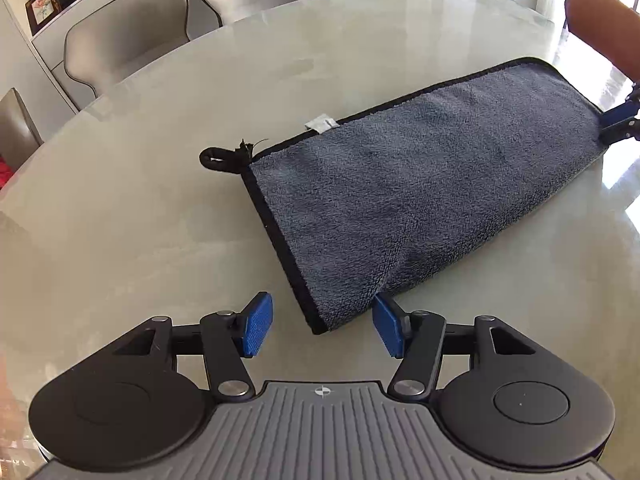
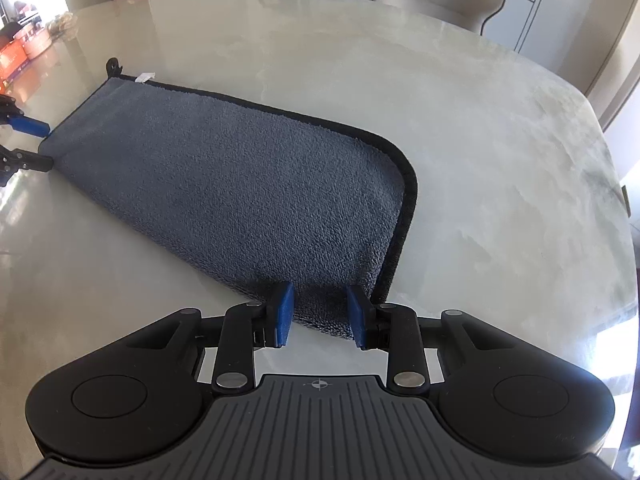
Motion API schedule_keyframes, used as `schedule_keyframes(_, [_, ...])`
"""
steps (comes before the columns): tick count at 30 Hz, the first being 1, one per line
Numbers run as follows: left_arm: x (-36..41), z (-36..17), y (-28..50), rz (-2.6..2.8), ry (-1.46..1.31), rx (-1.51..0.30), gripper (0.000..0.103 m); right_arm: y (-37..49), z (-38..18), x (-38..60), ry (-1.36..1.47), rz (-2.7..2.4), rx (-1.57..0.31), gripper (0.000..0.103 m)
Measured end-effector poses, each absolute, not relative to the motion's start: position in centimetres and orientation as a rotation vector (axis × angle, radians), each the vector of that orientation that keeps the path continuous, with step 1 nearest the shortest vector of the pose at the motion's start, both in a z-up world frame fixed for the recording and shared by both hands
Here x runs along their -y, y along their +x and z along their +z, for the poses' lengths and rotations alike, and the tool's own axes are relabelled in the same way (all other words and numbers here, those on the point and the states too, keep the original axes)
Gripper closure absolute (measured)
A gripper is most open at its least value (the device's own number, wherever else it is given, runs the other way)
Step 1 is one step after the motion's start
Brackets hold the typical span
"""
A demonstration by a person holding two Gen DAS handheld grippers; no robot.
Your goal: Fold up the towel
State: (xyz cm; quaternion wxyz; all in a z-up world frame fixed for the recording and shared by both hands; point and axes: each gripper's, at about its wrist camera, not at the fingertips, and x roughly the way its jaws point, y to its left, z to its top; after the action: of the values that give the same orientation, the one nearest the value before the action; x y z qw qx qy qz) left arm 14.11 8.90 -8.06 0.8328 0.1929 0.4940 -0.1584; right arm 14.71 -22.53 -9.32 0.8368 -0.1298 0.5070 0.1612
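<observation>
Fingers (image 1: 260, 324) of our left gripper (image 1: 322, 326) stand apart at the towel's (image 1: 420, 184) near corner. We see grey terry, black-bound (loop at one corner), lying as a long doubled strip on the marble-look surface (image 1: 140, 200). Our right gripper's (image 2: 320, 314) fingers stand apart, straddling the opposite end.

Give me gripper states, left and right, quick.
Left gripper: open, holding nothing, fingers either side of the towel corner.
Right gripper: open, fingers straddling the towel's near edge, not clamped.

Left tongs (image 1: 322, 326) and right tongs (image 2: 320, 312), both spread apart.
</observation>
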Motion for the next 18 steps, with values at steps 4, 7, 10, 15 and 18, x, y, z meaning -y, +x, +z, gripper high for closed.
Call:
schedule_keyframes(4, [-8.9,-7.2,14.2,-0.321,0.356,-1.017,0.044,14.5,-8.4,22.8,-0.222,0.313,-1.065,0.072])
schedule_keyframes(7, [-9.1,-6.5,14.4,-0.309,0.293,-0.993,0.044,14.6,-7.6,23.7,-0.106,0.289,-1.041,0.068])
schedule_keyframes(10, [-9.2,-5.9,14.8,-0.304,0.216,-0.967,0.045,14.5,-7.8,24.3,-0.096,0.207,-1.028,0.057])
schedule_keyframes(15, [-5.9,-5.2,15.0,-0.333,0.313,-0.891,0.045,14.6,-8.5,26.4,0.111,0.134,-1.016,0.05])
schedule_keyframes(18, [-3.9,-5.7,15.2,-0.351,0.363,-0.886,0.045,14.8,-9.1,27.2,0.202,0.132,-1.004,0.048])
